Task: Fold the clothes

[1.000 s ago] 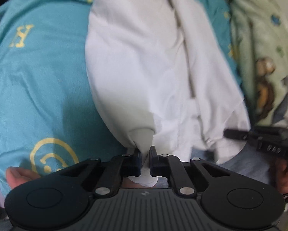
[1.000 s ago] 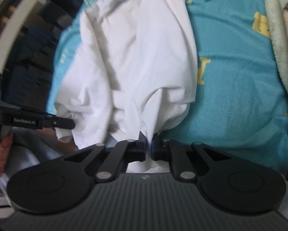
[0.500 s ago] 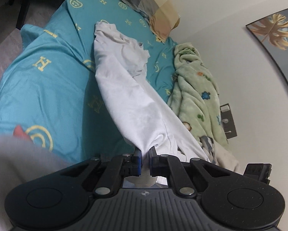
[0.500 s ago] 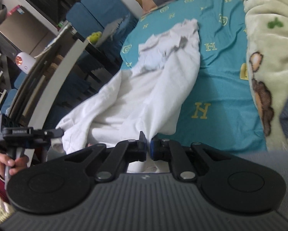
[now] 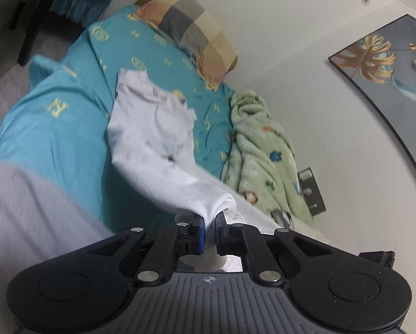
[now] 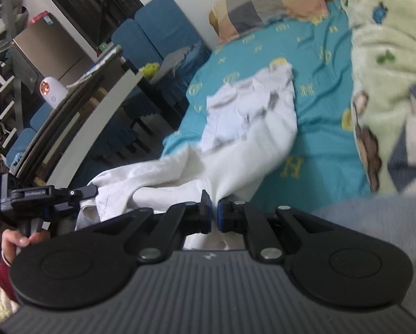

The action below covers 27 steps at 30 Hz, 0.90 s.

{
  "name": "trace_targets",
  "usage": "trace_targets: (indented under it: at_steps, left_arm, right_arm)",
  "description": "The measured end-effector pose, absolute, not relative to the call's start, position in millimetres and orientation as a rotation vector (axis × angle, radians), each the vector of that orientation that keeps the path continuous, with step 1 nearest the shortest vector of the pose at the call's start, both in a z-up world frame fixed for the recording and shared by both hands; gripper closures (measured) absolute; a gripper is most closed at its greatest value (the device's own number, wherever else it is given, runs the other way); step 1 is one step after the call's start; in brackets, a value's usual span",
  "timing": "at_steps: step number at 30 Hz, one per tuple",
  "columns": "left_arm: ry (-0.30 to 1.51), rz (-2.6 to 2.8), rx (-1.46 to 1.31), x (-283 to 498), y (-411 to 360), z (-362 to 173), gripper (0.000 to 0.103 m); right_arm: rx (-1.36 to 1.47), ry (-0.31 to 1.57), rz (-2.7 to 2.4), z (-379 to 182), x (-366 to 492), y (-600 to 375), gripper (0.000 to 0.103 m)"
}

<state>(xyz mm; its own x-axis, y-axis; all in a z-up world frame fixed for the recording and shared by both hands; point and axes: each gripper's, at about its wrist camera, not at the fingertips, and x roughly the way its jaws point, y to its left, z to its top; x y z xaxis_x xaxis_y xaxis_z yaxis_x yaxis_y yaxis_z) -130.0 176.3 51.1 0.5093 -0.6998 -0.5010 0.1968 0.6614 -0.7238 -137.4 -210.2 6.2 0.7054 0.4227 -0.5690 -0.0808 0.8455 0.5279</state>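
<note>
Left wrist view: the left tool (image 5: 210, 229) is clamped narrow on a bunched edge of the white cotton garment (image 5: 152, 136), which stretches from the jaws to lie on the teal bedsheet with yellow letters (image 5: 68, 117), beside a checked pillow (image 5: 191, 27) and a green fleece blanket (image 5: 260, 150); only this view shows the framed leaf picture (image 5: 374, 55) on the wall. Right wrist view: the right tool (image 6: 214, 213) is likewise pinched shut on another edge of the garment (image 6: 252, 128), and only here appear the left tool (image 6: 91, 192) from the side, gripping cloth in a hand (image 6: 16, 242), plus blue chairs (image 6: 155, 27) and a dark-topped desk (image 6: 82, 105).
</note>
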Motion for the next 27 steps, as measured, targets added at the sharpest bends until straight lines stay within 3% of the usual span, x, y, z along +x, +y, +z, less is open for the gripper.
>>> trace_targets:
  at_steps: [10,18,27]
  left_arm:
    - [0.794,-0.483,-0.608,-3,140,36,0.095]
    - [0.828,-0.367,-0.583,109,114,-24,0.094]
    - [0.888,-0.265,-0.516,176,100,-90,0.094]
  right_arm:
    - [0.44,0.67,0.203,3,-14,-230,0.095]
    - [0.468,0.72,0.145,-63,89,-247,0.095]
    - [0.553,0.731,0.13,-136,158,-254,0.094]
